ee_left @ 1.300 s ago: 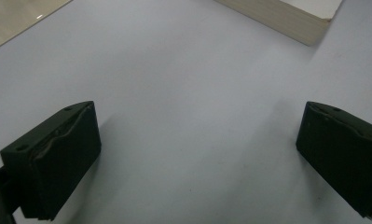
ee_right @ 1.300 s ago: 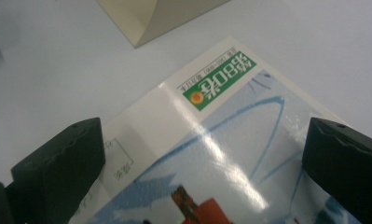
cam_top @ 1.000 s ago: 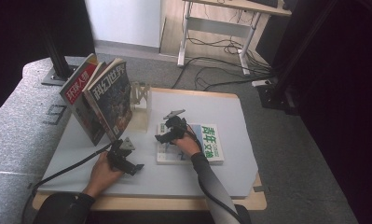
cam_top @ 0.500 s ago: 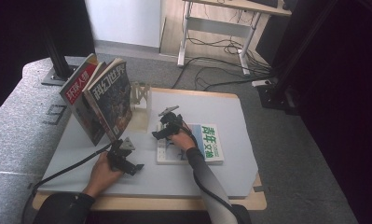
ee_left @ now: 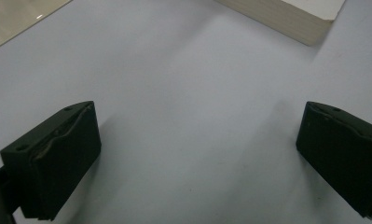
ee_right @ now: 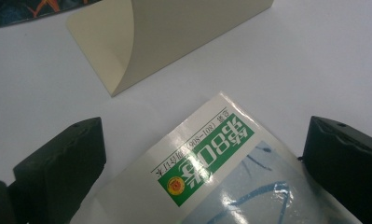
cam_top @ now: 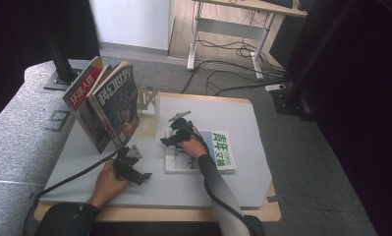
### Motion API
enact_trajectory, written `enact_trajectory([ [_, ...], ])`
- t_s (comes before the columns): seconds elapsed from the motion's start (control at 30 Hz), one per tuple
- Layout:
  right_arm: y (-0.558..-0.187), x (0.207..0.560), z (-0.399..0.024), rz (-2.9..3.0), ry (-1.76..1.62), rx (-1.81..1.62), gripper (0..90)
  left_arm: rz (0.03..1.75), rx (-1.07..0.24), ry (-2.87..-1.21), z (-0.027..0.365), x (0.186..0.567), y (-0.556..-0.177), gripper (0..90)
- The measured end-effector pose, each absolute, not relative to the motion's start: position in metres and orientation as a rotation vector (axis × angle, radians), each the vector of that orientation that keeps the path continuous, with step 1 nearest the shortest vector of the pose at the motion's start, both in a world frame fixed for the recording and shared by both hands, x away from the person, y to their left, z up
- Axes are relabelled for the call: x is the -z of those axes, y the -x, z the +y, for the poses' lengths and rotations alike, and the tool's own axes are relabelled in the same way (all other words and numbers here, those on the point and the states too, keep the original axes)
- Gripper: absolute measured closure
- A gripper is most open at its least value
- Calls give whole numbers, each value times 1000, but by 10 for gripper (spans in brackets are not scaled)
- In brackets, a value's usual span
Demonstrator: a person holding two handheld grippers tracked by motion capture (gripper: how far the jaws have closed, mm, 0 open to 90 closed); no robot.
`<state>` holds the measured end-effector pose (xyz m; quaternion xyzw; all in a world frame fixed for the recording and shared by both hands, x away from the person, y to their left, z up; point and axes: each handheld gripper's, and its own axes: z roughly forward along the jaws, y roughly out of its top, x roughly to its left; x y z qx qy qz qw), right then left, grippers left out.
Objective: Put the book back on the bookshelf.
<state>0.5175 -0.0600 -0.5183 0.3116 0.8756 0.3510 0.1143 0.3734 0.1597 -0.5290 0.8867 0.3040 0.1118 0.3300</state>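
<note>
**Open tongs hover over flat magazine**

The magazine (cam_top: 203, 156) lies flat mid-table, long axis running left to right, its left part hidden under the right hand (cam_top: 192, 146). The right gripper (ee_right: 202, 172) hangs jaws spread over one of its corners. The left gripper (ee_left: 193, 163), jaws wide and empty, rests on the white table (cam_top: 233, 118). Two books (cam_top: 107, 108) stand far left.

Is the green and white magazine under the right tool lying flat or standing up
Lying flat. The magazine rests cover-up on the white table, with the open right tool above its corner, unlike the standing magazines.
</note>
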Motion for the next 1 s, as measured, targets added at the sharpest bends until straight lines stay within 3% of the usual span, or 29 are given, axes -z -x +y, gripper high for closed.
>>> enact_trajectory([
  [1.0, -491, 517, -55, 2597, -844, -1019, 10, 796, -291, -2318, 160, 529, -373, 0],
])
